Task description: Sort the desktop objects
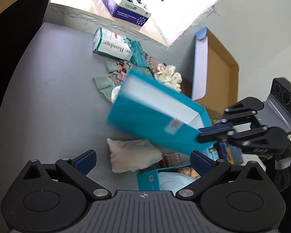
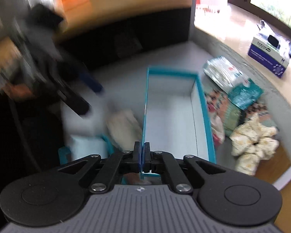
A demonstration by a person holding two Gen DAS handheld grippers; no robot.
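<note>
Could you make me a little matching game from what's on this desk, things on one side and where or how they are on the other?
Things:
1. teal box
2. glove box
3. gauze bandage pack
4. left gripper

States:
A. up on the pale ledge
B. open, holding nothing
C. pinched at its wall by the right gripper
D. lying on the grey desk by the ledge

Pairs: 1-C, 2-A, 3-D, 4-B

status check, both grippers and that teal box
Right gripper shut on teal box wall, box lifted and tilted. Left gripper open, holding nothing. Beneath the box: cloth bundle, socks.
</note>
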